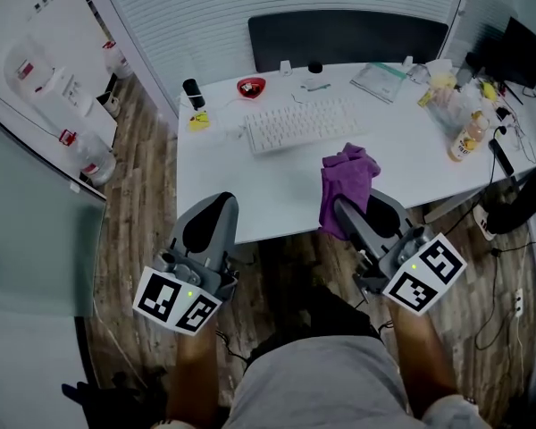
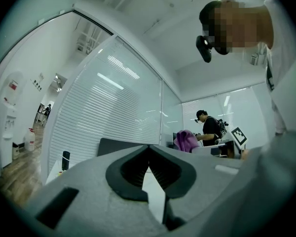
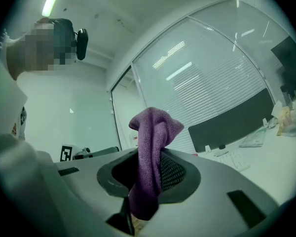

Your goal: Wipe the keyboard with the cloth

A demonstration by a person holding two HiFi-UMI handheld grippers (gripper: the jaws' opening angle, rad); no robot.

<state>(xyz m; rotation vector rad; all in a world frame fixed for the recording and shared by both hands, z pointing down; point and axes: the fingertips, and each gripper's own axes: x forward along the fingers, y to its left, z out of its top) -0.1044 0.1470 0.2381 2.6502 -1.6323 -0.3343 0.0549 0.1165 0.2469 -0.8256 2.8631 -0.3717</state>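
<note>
A small red bowl [image 1: 251, 87] sits far ahead of the left hand-held gripper [image 1: 211, 211]; what it holds can't be made out. A bottle [image 1: 465, 138] of orange liquid stands ahead and right of the right hand-held gripper [image 1: 343, 207], which is clamped on a bunched purple cloth [image 1: 347, 179]. The white keyboard [image 1: 302, 123] lies just beyond it. The left hand-held gripper is closed on nothing. The table [image 1: 241, 186] is white, the floor [image 1: 143, 195] is wood, and slatted blinds [image 1: 196, 16] stand behind.

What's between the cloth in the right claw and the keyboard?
Only bare table, as the head view shows. The cloth is clamped in the right claw, clear of the keyboard.
</note>
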